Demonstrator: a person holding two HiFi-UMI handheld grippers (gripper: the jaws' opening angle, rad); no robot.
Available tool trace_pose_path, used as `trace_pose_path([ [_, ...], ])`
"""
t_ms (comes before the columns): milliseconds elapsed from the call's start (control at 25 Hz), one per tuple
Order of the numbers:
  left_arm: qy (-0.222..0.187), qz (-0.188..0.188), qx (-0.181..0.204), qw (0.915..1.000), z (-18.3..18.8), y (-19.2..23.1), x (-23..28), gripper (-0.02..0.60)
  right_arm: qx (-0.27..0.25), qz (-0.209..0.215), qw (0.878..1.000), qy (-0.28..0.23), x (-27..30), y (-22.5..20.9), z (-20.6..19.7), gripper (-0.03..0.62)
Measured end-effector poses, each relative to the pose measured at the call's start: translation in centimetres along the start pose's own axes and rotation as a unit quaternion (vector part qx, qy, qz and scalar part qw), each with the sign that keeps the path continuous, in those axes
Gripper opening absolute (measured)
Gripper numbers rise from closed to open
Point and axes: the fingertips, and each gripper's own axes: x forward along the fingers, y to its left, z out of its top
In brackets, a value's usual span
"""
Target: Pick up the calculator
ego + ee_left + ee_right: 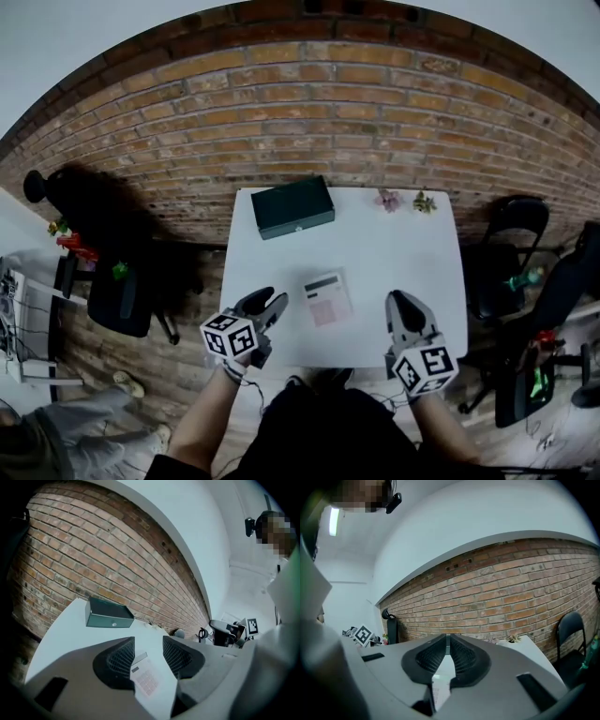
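A white calculator (327, 298) with pink keys and a dark display lies flat on the white table (375, 244), near its front middle. My left gripper (269, 307) hovers just left of it, jaws apart with nothing between them. In the left gripper view the calculator (146, 677) shows through the gap between the jaws of the left gripper (148, 654). My right gripper (402, 306) sits to the calculator's right, its jaws closed together at the tips and empty. The right gripper (447, 645) view shows only a sliver of table below the shut jaws.
A dark green box (292, 206) stands at the table's back left, also the box (108, 613) ahead of the left gripper. Small plants (404, 201) sit at the back right. Brick wall behind; black chairs (511, 253) right and a chair (122, 295) left of the table.
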Motion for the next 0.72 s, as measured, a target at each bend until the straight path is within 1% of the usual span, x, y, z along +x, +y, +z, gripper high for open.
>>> trace_pose_path([
  [120,0.018,0.008,-0.006,0.9998,-0.4,1.2,2.8,0.183,0.000,-0.005,1.000,0.008,1.1,-2.2,-0.2,0.011],
  [200,0.038,0.007,-0.010,0.9992,-1.3,2.2,4.8,0.184,0.003,-0.011,1.000,0.015,1.7,-3.2,-0.7,0.008],
  [320,0.066,-0.007,-0.032,0.9973,-3.1,4.2,7.8,0.187,0.015,-0.026,0.999,0.023,2.7,-4.2,-1.3,0.009],
  [480,0.098,-0.028,-0.069,0.9924,-5.4,6.5,10.9,0.198,0.037,-0.053,0.997,0.033,3.4,-4.6,-2.5,0.012],
  [600,0.113,-0.039,-0.094,0.9884,-6.7,7.1,12.8,0.201,0.042,-0.068,0.996,0.042,3.6,-4.9,-3.4,0.015],
  [720,0.135,-0.048,-0.100,0.9846,-8.0,7.0,14.2,0.202,0.045,-0.082,0.995,0.045,3.6,-5.2,-3.7,0.014],
])
